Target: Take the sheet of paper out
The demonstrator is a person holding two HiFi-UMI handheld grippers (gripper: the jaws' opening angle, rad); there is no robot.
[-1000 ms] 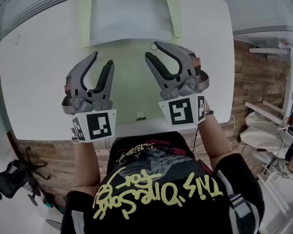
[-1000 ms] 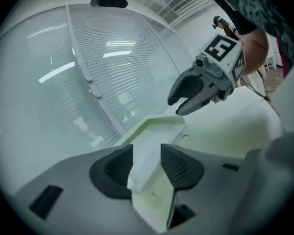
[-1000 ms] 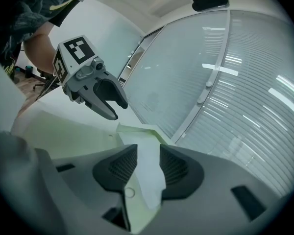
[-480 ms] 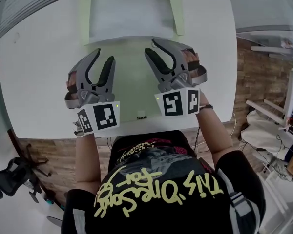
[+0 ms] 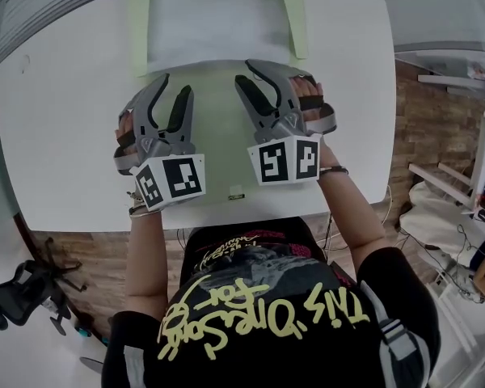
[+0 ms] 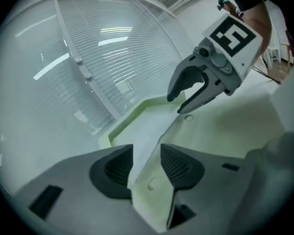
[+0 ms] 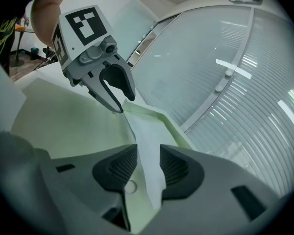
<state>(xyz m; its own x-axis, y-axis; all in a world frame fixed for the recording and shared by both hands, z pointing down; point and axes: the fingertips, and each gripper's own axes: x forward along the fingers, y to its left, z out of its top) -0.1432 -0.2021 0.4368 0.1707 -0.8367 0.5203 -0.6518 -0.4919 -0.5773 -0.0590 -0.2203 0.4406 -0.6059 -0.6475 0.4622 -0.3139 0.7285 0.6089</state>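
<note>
**Head view: two open grippers at the near edge of a sheet in a green folder**

The sheet of paper (image 5: 214,23) is plain white, flat and rectangular. It lies in a pale green folder (image 5: 137,31) at the far side of the white table (image 5: 56,136). The folder's green border shows along the sheet's left and right edges, and more green surface runs back toward the person between the two grippers.

Compared with one second ago, both grippers have advanced away from the person toward the folder. Their marker cubes now sit higher in the picture.

The tips of the left gripper (image 5: 175,83) now lie just short of the sheet's near edge. Those of the right gripper (image 5: 242,71) lie at that edge.

In the left gripper view, the jaws stand apart. The sheet (image 6: 152,131) and the green folder show through the gap ahead of the pads. In the right gripper view, the jaws are likewise spread. The sheet (image 7: 147,146) appears as a white strip in the gap, and neither pad is pressed onto it.
</note>
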